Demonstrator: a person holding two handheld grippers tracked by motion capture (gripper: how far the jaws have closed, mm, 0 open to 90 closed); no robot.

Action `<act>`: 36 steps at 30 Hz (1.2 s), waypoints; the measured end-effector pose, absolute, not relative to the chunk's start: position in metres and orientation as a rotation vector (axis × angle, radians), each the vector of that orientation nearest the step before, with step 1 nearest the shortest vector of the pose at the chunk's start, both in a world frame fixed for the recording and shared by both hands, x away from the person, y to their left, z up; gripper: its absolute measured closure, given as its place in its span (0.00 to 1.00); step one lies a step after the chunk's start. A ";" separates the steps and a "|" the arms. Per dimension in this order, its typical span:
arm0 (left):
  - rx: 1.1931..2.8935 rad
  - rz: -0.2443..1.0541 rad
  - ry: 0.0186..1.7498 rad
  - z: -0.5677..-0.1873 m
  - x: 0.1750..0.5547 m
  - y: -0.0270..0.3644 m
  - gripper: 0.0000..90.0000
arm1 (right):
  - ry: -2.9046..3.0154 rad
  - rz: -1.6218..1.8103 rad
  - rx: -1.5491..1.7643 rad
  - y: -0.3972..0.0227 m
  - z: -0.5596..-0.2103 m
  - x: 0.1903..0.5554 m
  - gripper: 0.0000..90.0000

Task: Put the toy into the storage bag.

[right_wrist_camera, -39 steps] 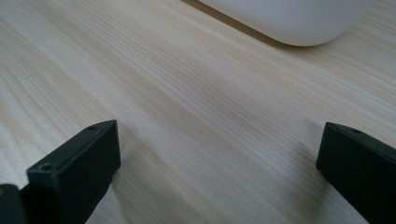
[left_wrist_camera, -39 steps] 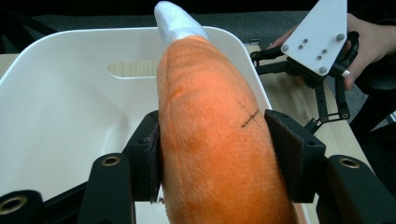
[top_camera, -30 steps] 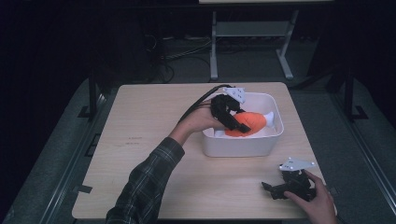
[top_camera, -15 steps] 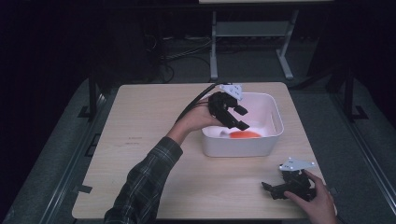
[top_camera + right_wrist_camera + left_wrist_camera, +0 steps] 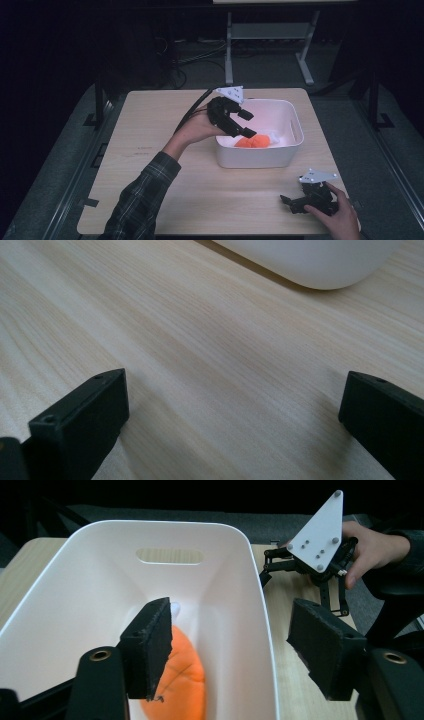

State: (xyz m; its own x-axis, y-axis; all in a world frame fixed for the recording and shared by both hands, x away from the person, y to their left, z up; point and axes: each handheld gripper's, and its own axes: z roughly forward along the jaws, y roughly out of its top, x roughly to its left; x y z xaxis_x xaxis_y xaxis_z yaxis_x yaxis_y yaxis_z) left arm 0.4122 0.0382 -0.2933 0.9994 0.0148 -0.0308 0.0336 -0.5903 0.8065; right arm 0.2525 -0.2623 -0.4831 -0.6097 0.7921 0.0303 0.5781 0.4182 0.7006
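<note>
Left hand-held gripper [image 5: 245, 123] hovers over the near-left part of the white bin [image 5: 295, 124], jaws apart and just been opening, nothing pinched between them. In the left gripper view the two black pads [image 5: 150, 645] stand wide: left pad sits above the bin's inside, right pad hangs outside the bin's wall over the worktop [image 5: 150, 130]. The orange plush toy [image 5: 252, 142] lies released on the bin floor, toward the near wall, below and beside the left pad, not touched by either pad as far as I can tell. Same toy in the left gripper view [image 5: 185, 680], partly hidden behind the left pad. A small pale thing sits just behind the toy in the bin; too small to tell what it is. Bin has a slot handle in its far end wall. Left forearm in a plaid sleeve [image 5: 142, 200] comes in from the bottom, cable trails from the gripper back across the worktop.

Right hand-held gripper [image 5: 290, 202] rests low at the near-right corner of the worktop, well apart from the toy, held by the right hand [image 5: 337, 215], grey three-cornered plate on top. Its jaws stand wide apart, empty, bare wood between them in the right gripper view [image 5: 225, 420]; the bin's rounded corner [image 5: 310, 260] shows ahead of it.
</note>
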 end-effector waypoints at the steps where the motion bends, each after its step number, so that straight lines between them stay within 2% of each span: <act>1: 2.201 -0.016 0.037 -0.293 0.411 0.041 0.35 | 2.372 0.991 1.186 -0.262 -0.483 0.253 0.00; 21: 2.211 0.122 0.240 -0.302 0.379 0.100 0.18 | 2.372 0.992 1.187 -0.262 -0.483 0.252 0.00; 36: 2.210 0.200 0.359 -0.322 0.358 0.130 0.15 | 2.373 0.992 1.186 -0.262 -0.483 0.252 0.00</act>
State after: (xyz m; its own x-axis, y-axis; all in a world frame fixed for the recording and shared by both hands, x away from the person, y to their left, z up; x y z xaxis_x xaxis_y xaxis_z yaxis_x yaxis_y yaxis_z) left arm 0.3584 0.1303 -0.3222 0.9457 0.3245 0.0179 0.1858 -0.5851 0.7894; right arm 0.2524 -0.2623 -0.4830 -0.6103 0.7916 0.0311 0.5780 0.4181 0.7007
